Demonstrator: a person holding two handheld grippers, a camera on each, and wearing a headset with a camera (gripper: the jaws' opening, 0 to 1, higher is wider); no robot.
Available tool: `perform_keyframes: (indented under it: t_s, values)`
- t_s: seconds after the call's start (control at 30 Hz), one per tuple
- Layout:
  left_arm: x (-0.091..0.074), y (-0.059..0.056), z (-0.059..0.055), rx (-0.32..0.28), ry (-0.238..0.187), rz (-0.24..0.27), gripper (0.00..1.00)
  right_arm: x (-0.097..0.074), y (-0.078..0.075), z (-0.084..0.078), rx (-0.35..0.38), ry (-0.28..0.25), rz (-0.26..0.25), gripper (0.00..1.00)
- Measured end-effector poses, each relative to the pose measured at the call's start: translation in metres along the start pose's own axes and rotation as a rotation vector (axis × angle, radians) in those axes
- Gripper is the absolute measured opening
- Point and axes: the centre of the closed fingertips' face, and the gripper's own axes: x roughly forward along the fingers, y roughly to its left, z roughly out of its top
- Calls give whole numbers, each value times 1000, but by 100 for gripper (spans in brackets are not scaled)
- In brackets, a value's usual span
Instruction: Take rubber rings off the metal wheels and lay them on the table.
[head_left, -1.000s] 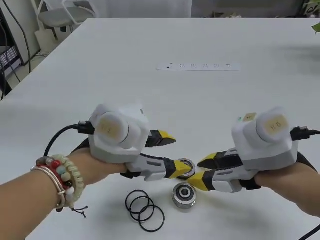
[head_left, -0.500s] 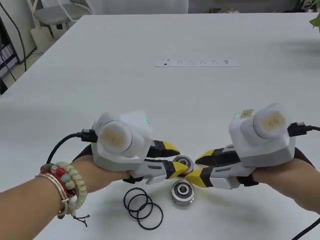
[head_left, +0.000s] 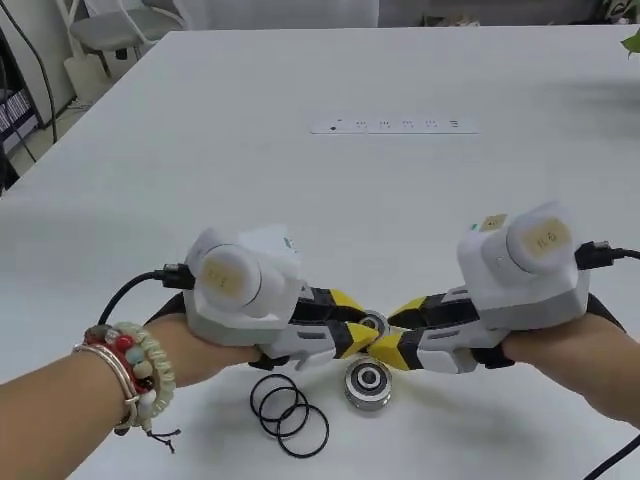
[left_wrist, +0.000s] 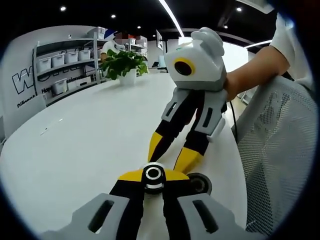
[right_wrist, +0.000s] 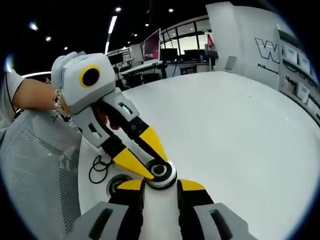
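Yellow-tipped, my left gripper (head_left: 356, 322) is clamped on a metal wheel (head_left: 373, 323), held just above the white table (head_left: 400, 200). My right gripper (head_left: 392, 332) meets it head-on, its jaws narrow and flanking the wheel's rim; whether they pinch it I cannot tell. A second metal wheel (head_left: 368, 385) lies on the table just below, with three black rubber rings (head_left: 288, 415) overlapping beside it.
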Motion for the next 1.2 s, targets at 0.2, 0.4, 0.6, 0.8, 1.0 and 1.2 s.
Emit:
perform_keyframes:
  t_s: [0.2,0.4,0.6,0.8,1.0,1.2]
  values:
    - [0,0,0,-2,-1,4,8,0,0,-4,-39,28,-3,19]
    - [0,1,-1,-17,-6,8,8,-6,-5,-11,-81,64,-16,0]
    - [-1,0,-1,-20,-10,17,8,-4,-5,-8,-65,49,-13,0]
    - [-1,0,0,-18,-10,20,8,-4,-9,-10,114,64,-26,0]
    - [-1,0,0,-16,-11,22,8,-6,-12,-10,203,48,-22,0]
    - [-1,0,0,-15,-15,20,8,-8,-14,-8,277,30,-18,0]
